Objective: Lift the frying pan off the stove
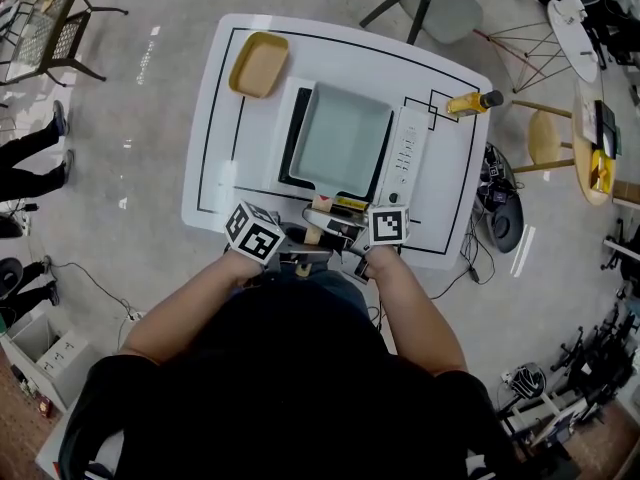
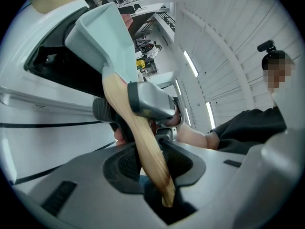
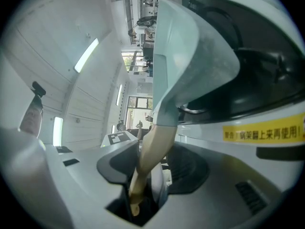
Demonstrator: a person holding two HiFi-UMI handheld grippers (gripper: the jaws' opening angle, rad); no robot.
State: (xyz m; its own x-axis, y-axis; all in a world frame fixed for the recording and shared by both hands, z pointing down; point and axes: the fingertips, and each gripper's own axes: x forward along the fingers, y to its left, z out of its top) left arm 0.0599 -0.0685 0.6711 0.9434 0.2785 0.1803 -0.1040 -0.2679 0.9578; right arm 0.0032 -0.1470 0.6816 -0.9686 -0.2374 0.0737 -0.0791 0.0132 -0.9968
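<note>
A pale green square frying pan [image 1: 340, 138] sits on the black-and-white stove [image 1: 405, 153], its wooden handle [image 1: 314, 230] pointing toward me. Both grippers meet at that handle near the table's front edge. In the left gripper view, my left gripper [image 2: 151, 163] is shut on the handle [image 2: 143, 147], which runs up to the pan [image 2: 107, 37]. In the right gripper view, my right gripper [image 3: 150, 168] is open around the handle [image 3: 152, 151]. The handle lies against one pad, with a gap to the other. The pan [image 3: 190, 46] rises above the stove [image 3: 267, 80].
On the white table [image 1: 220, 168], a yellow tray [image 1: 259, 65] lies at the back left and a yellow bottle [image 1: 470, 102] lies at the right edge. A grey chair [image 1: 440, 3] stands behind the table. A person's legs [image 1: 30, 158] show at far left.
</note>
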